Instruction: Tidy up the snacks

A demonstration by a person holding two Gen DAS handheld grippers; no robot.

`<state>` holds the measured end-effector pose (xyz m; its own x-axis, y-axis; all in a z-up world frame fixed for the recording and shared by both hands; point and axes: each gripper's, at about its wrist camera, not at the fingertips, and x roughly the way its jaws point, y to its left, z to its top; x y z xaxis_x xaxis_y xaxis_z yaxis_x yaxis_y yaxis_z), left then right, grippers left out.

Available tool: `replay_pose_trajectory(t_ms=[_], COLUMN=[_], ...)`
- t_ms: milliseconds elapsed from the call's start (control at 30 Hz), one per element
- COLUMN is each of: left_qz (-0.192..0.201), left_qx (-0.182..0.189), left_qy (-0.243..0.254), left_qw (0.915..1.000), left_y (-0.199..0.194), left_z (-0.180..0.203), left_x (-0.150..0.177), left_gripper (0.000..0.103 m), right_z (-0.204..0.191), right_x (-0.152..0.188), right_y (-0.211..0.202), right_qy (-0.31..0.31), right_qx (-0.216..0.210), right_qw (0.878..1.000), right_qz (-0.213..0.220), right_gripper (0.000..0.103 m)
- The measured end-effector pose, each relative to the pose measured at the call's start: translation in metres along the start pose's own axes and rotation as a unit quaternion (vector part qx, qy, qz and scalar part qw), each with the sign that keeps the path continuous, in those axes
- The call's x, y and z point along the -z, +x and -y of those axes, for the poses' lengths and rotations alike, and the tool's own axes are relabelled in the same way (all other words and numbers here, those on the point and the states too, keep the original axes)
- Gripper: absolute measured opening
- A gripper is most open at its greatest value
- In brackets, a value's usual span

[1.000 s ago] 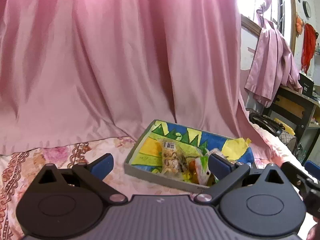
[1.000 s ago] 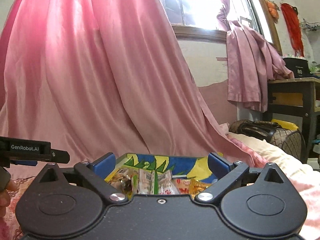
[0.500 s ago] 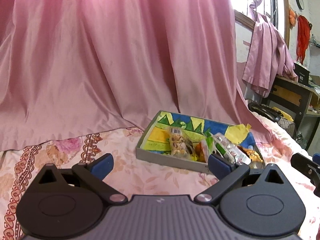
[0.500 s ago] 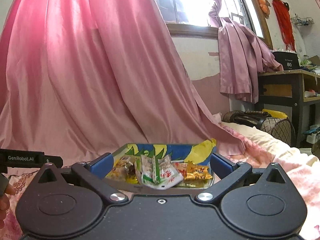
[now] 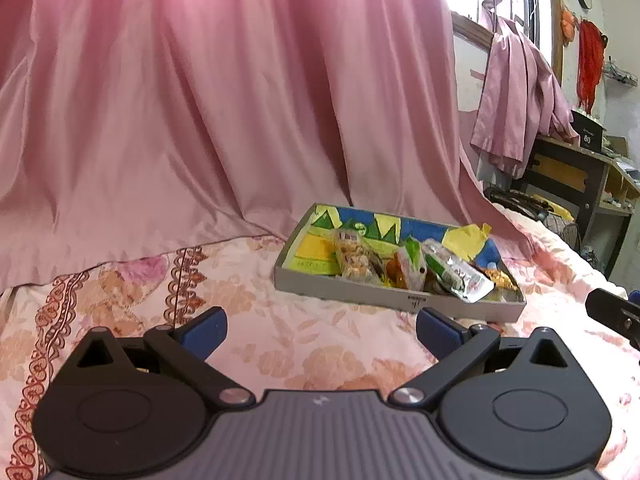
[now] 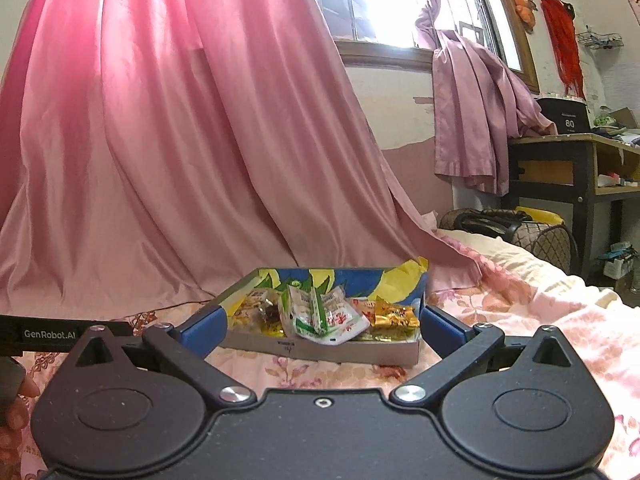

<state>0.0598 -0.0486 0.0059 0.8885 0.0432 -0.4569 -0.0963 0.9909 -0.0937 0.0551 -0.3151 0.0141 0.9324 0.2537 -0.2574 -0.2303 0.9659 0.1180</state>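
**Inspector:** What did you find at the shallow grey cardboard tray with the blue, green and yellow painted lining (image 5: 400, 300)?

**Assessor:** It sat on the pink floral bedspread (image 5: 280, 344), in front of the pink satin curtain (image 5: 200, 100). The snack packets lay heaped toward its right half: a clear packet of brown pieces (image 5: 354, 258), a green-and-white foil sachet (image 6: 324, 314) and a gold-and-orange wrapper (image 6: 394, 314). No snack was seen loose on the bedspread.

**Inspector:** And the tools?

**Assessor:** The left gripper (image 5: 318, 330) stood spread wide with nothing between its blue pads, held above the bedspread short of the tray's near wall. The right gripper (image 6: 322, 330) was likewise spread wide and empty, its pads framing the tray's near wall but apart from it.

**Inspector:** Your reading of the step?

**Assessor:** In my judgement, collection looked complete, with both tools clear of the tray. If sorting remained, the next move would call for lowering one gripper over the top sachet and closing gently on its crimped edge, as foil of that kind likely slips.
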Motion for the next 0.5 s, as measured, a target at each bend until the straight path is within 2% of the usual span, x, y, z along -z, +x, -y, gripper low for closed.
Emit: replay_pose_trajectory(t_ms=[167,500], left_qz=[0.003,-0.016], left_qx=[-0.001,0.003], left_qy=[0.014,0.029], left_qw=[0.9999,0.9994], left_y=[-0.011,-0.014], left_z=[-0.007,-0.011], left_x=[0.013,0.026], left_gripper=[0.103,0.103], right_z=[-0.003,-0.014], right_x=[0.007,0.02], right_y=[-0.008,-0.003], right_qy=[0.003,0.0], right_qx=[0.008,0.002], right_qw=[1.0,0.999], right_qz=[-0.012,-0.036], right_gripper=[0.102,0.102])
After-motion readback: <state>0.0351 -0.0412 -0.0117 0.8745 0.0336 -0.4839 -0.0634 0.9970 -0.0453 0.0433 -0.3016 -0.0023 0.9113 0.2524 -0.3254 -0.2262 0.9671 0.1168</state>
